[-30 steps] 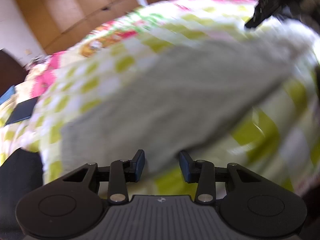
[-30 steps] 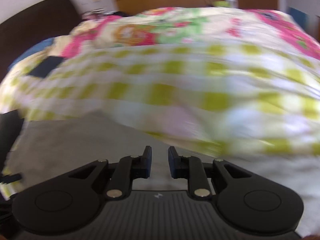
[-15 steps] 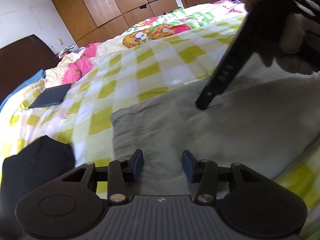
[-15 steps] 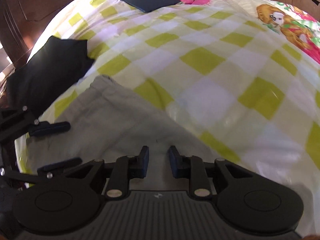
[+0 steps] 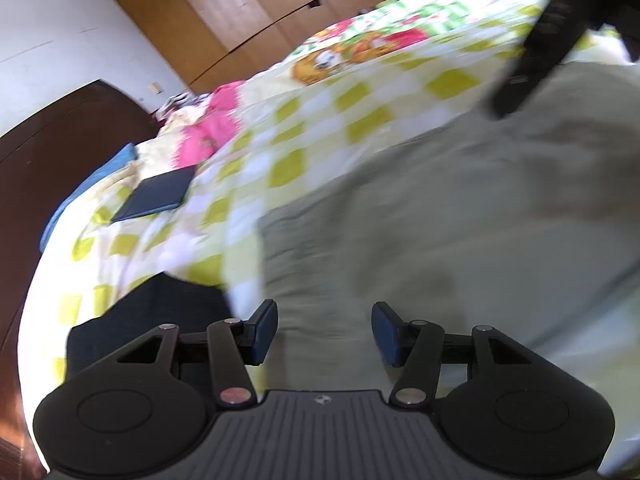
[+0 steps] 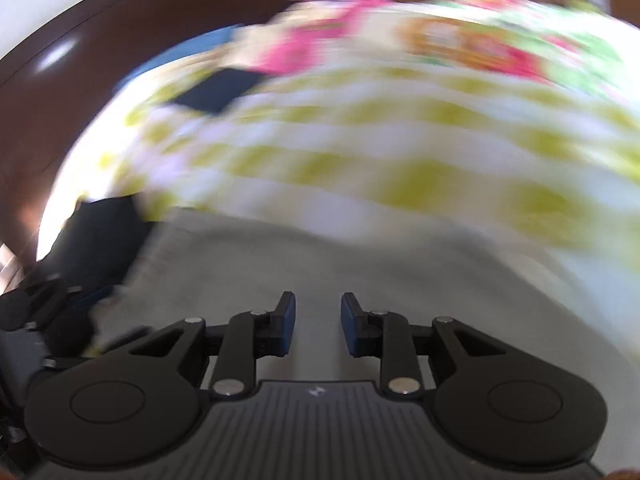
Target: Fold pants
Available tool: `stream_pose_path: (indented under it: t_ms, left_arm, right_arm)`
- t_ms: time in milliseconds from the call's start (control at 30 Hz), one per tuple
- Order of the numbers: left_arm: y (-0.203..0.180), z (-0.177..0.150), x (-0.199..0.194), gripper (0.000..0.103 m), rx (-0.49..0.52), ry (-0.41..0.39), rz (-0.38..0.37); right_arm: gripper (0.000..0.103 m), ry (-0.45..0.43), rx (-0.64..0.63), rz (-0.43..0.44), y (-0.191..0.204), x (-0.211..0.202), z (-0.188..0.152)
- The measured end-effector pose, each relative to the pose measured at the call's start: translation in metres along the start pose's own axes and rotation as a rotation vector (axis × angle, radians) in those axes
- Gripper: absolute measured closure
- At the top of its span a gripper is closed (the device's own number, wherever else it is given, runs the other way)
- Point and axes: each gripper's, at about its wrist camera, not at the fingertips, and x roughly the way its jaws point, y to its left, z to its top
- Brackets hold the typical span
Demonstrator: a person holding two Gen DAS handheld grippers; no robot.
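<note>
— What is seen of the bed (image 5: pixel 360 92)?
— It is covered by a yellow-green checked bedspread (image 5: pixel 256 168) with a cartoon print.
— And on it?
— Grey pants (image 5: pixel 460 216) are spread flat; beside them a dark garment (image 5: pixel 152 312), perhaps folded. A flat dark-blue item (image 5: pixel 154 194) is laid farther off, near pink bedding (image 5: pixel 208 128).
</note>
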Motion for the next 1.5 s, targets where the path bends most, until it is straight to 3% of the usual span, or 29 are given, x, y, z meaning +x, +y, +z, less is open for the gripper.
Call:
stream_pose_path:
  t_ms: [133, 300, 400, 500, 667, 900, 1000, 1100, 1167, 1400, 1500]
  left_arm:
    - [-0.041, 0.012, -0.020, 0.038, 0.047, -0.018, -0.048]
    - [-0.096, 0.045, -0.038, 0.040, 0.123, -0.056, -0.105]
    - [-0.132, 0.069, -0.044, 0.040, 0.201, -0.081, -0.135]
    - [-0.167, 0.095, -0.056, 0.040, 0.264, -0.116, -0.194]
    - [-0.227, 0.130, -0.080, 0.039, 0.404, -0.193, -0.290]
    - [-0.280, 0.146, -0.107, 0.038, 0.569, -0.239, -0.344]
    - [-0.290, 0.151, -0.111, 0.038, 0.592, -0.231, -0.347]
    - [-0.297, 0.152, -0.111, 0.038, 0.623, -0.225, -0.345]
    - [-0.300, 0.153, -0.111, 0.038, 0.635, -0.219, -0.348]
    - [-0.302, 0.152, -0.114, 0.038, 0.646, -0.220, -0.350]
    - [-0.302, 0.150, -0.113, 0.038, 0.654, -0.217, -0.349]
  right_arm:
    - [0.077, -0.011, 0.246, -0.200, -0.104, -0.081, -0.052]
    - [0.076, -0.169, 0.542, -0.408, -0.203, -0.203, -0.123]
    - [0.076, -0.318, 0.696, -0.404, -0.233, -0.265, -0.171]
    - [0.065, -0.420, 0.767, -0.409, -0.244, -0.300, -0.207]
    - [0.067, -0.532, 0.891, -0.353, -0.270, -0.307, -0.245]
    - [0.065, -0.664, 0.910, -0.296, -0.291, -0.294, -0.238]
    - [0.065, -0.703, 0.862, -0.342, -0.284, -0.296, -0.238]
    - [0.065, -0.752, 0.727, -0.421, -0.264, -0.304, -0.234]
    - [0.065, -0.743, 0.644, -0.426, -0.260, -0.302, -0.227]
    - [0.064, -0.668, 0.704, -0.364, -0.275, -0.291, -0.226]
    - [0.064, -0.643, 0.825, -0.246, -0.284, -0.288, -0.236]
